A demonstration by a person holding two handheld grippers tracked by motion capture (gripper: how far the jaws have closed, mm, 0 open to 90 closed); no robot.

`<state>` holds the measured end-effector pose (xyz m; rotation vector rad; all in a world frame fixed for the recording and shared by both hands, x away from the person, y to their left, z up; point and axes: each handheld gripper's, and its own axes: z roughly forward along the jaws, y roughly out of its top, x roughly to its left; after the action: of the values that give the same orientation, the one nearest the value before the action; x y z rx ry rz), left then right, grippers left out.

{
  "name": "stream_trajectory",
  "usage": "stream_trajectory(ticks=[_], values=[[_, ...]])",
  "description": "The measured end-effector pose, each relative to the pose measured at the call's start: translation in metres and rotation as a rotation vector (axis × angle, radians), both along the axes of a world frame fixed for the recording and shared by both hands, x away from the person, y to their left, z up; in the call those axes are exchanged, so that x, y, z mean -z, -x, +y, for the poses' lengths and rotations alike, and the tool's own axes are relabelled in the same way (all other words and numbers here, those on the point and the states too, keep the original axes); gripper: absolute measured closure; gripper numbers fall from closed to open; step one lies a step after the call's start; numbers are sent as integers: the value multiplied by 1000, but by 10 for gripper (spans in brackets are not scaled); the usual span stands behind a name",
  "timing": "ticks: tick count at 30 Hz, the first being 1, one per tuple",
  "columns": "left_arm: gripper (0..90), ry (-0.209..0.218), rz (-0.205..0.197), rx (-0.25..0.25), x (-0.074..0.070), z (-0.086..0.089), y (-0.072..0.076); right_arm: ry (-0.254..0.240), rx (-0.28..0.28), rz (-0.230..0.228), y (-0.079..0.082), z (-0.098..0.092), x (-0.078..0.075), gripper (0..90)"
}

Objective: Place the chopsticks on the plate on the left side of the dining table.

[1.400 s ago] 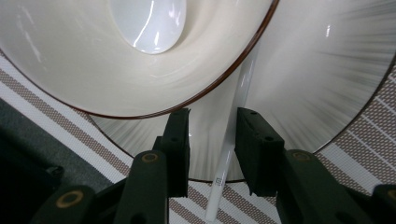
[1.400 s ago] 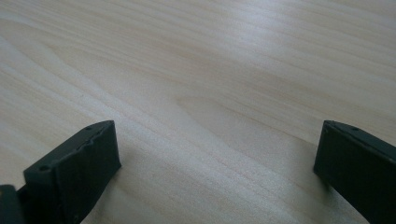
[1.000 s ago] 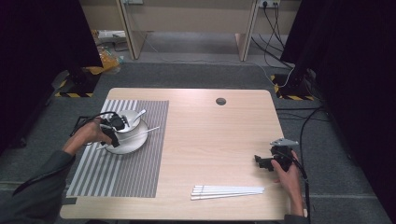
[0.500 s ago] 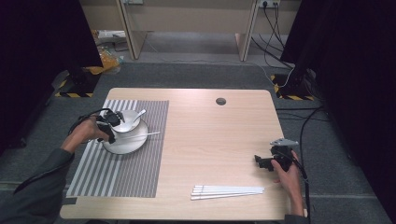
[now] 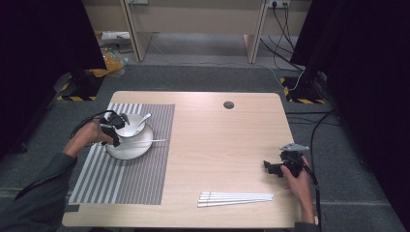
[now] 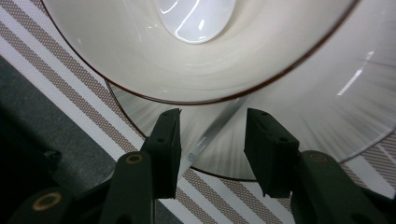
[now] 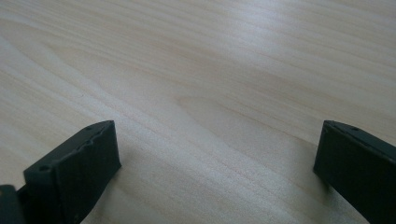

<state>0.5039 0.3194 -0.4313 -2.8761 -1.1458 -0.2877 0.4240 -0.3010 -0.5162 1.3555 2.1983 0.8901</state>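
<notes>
1. Wooden worktop [image 5: 217,145] carries a striped placemat [image 5: 121,179] along its left edge. On the mat's far half sits a white plate [image 5: 129,147], a white bowl [image 5: 129,126] stands on it, and a spoon [image 5: 145,118] leans in the bowl.
2. Left gripper [image 5: 112,129] hangs at the plate's left rim. Its fingers [image 6: 166,149] have just been opening and stand released, pressing on nothing. A thin metal utensil [image 6: 210,135] lies on the plate between them.
3. Risk, as I judge it: a careless pull-away could clip the bowl's rim or flick the utensil off the plate, since both lie just beside the fingers.
4. Right gripper [image 5: 283,166] rests near the right edge, fingers [image 7: 79,163] spread wide over bare wood; white chopsticks [image 5: 234,197] lie near the front edge, and a sweep of that hand could scatter them.
5. Hard to tell: what kind of utensil it is, since the bowl hides part of it.
</notes>
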Motion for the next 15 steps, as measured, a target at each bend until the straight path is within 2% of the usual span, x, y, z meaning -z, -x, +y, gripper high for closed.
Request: stream_trajectory(ticks=[7,8,9,10,15], values=[[553,35,-11,44,-10,-5,19,0,-1,0,0,0,0,2],[553,88,-12,61,-11,-9,26,0,0,0,0,0,0,2],[553,88,-12,61,-11,-9,26,1,0,0,0,0,0,2],[551,125,-8,86,-10,-15,33,1,-1,1,0,0,0,2],[543,162,5,137,-9,-32,45,0,0,0,0,0,0,2]])
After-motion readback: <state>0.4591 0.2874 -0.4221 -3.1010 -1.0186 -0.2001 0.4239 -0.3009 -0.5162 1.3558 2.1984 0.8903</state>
